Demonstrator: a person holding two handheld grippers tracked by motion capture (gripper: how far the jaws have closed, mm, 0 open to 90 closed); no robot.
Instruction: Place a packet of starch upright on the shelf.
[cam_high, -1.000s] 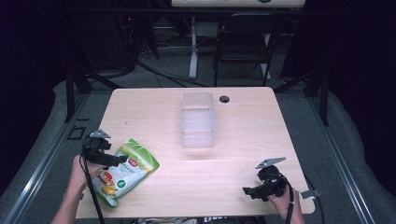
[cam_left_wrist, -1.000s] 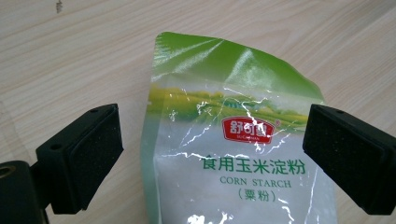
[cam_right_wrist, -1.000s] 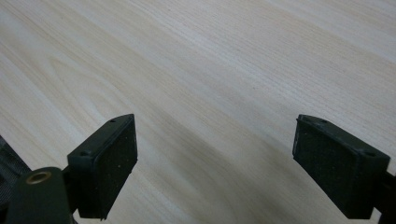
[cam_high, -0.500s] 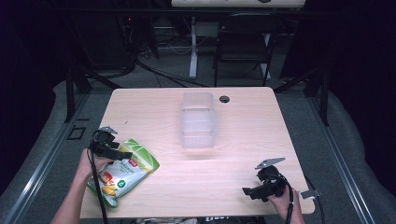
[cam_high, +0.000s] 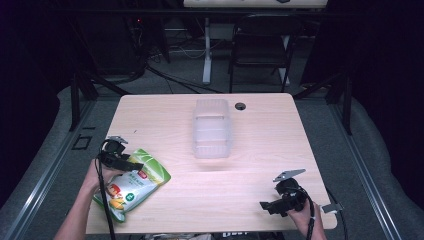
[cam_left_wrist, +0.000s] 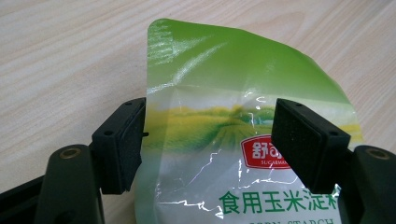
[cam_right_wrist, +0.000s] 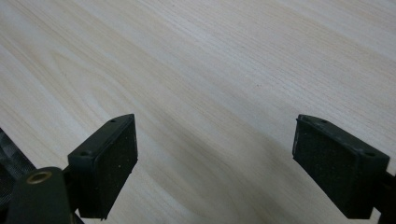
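In the high view, a green bag (cam_high: 134, 185) is seen lying flat at the near left corner of the table (cam_high: 260, 130), with the left gripper (cam_high: 131, 165) lowered onto its far end. The right gripper (cam_high: 267, 206) is held over bare wood at the near right, well apart from the bag. A clear box (cam_high: 212, 128) stands in the middle, towards the far side. In the left gripper view, the bag (cam_left_wrist: 224, 140) is seen between the two pads (cam_left_wrist: 122, 144), whose jaws have just been closing; the left pad is at the bag's edge, and a firm pinch cannot be told. In the right gripper view, the jaws are spread wide over the table (cam_right_wrist: 210, 70), with nothing between them.
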